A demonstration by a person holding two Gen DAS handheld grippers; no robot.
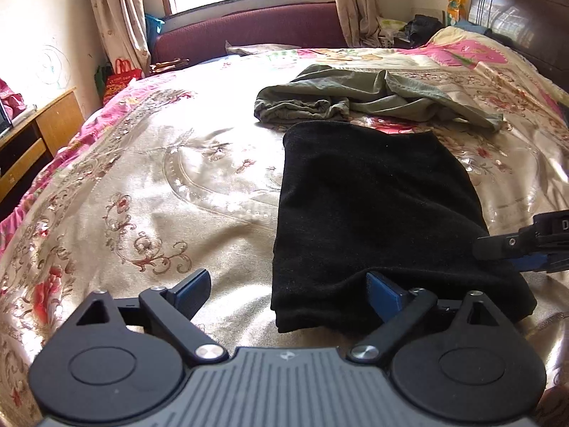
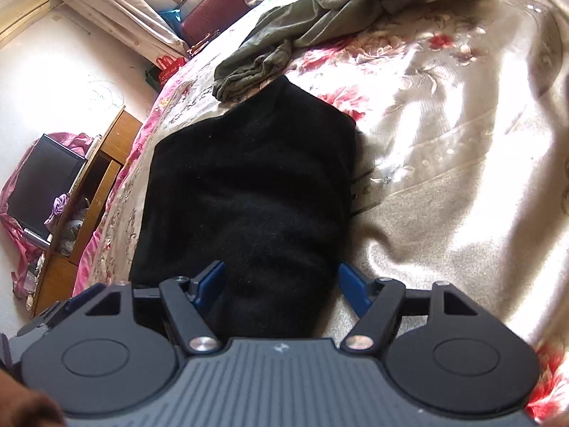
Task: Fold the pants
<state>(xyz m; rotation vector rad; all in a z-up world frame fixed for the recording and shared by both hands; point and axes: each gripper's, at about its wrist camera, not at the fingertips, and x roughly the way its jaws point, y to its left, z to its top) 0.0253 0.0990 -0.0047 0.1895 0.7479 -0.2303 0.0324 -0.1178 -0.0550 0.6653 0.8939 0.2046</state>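
Observation:
Black pants (image 1: 377,206) lie folded into a compact rectangle on the floral bedspread (image 1: 149,185); they also show in the right wrist view (image 2: 249,185). My left gripper (image 1: 288,288) is open at the near left corner of the pants, with its right finger (image 1: 382,290) tucked at the cloth's near edge. My right gripper (image 2: 281,284) is open and straddles the near end of the pants. It also shows in the left wrist view (image 1: 526,245) at the pants' right edge.
Crumpled olive-green pants (image 1: 355,96) lie just beyond the black ones, also in the right wrist view (image 2: 320,21). A maroon sofa (image 1: 249,32) stands past the bed. A wooden desk (image 1: 32,142) with a monitor (image 2: 42,185) stands left. A dark headboard (image 1: 522,14) is far right.

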